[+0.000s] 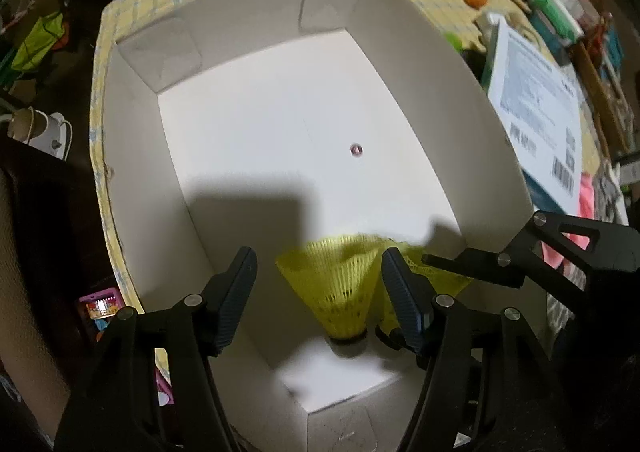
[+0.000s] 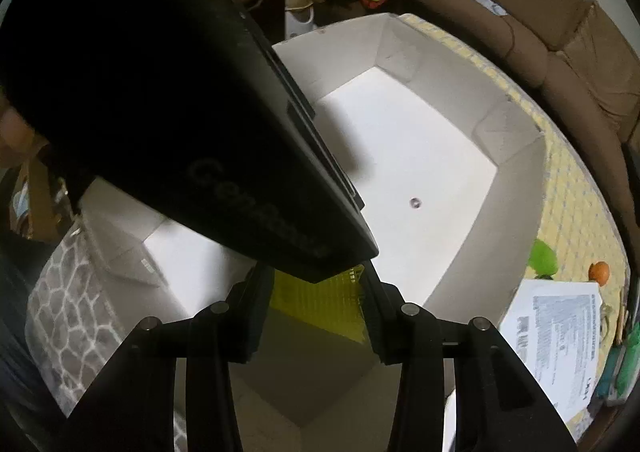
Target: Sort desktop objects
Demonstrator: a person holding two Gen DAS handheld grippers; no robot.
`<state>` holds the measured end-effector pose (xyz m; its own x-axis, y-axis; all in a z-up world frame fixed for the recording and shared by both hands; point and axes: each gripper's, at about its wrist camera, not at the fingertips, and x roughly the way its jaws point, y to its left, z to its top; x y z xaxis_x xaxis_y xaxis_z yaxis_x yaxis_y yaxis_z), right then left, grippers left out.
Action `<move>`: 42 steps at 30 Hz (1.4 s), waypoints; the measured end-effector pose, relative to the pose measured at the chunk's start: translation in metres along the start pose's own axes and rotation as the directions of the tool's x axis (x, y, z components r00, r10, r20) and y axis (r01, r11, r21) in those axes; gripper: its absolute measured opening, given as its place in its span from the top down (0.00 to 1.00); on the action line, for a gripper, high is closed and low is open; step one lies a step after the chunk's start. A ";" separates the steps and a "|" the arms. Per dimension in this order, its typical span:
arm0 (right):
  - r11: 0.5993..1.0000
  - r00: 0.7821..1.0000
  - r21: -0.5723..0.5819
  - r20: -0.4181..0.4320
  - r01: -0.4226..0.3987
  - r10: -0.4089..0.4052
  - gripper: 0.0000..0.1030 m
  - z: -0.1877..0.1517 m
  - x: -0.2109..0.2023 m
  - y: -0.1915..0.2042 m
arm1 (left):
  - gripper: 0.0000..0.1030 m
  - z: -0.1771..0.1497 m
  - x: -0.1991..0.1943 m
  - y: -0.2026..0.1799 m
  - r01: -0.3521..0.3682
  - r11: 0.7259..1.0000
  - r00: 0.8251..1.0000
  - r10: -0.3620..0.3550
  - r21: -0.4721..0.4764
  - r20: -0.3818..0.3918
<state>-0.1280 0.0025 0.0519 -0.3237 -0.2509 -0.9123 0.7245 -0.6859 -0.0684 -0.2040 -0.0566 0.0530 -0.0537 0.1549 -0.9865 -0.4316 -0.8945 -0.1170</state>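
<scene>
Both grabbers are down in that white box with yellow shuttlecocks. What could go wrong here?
The right gripper, clamping one shuttlecock, sits close beside the left gripper; they could collide. The other shuttlecock, loose between the left's open fingers, balances on its small base in the white box and may topple if nudged.

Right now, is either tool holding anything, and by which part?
Right tool grips a yellow shuttlecock by its mesh skirt. Left tool is open; a second shuttlecock sits loose between its fingers.
</scene>
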 end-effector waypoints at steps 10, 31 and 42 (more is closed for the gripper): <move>0.995 0.995 0.001 -0.009 -0.101 0.101 0.58 -0.010 -0.005 0.020 | 0.40 -0.026 0.000 -0.009 0.034 0.999 0.999 -0.033 0.020 -0.041; 0.945 0.996 0.318 0.060 -0.077 0.061 0.56 0.024 0.013 -0.029 | 0.36 -0.103 -0.082 0.038 0.284 0.945 0.925 -0.225 -0.163 0.306; 0.892 0.975 0.393 0.069 -0.221 0.211 0.56 0.026 0.030 -0.027 | 0.23 -0.115 -0.087 0.032 0.230 0.966 0.931 -0.181 -0.122 0.318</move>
<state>-0.1729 -0.0037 0.0369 -0.2049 -0.4367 -0.8760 0.4786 -0.8254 0.2995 -0.1099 -0.1468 0.1217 -0.2583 0.4396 -0.8602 -0.3189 -0.8794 -0.3536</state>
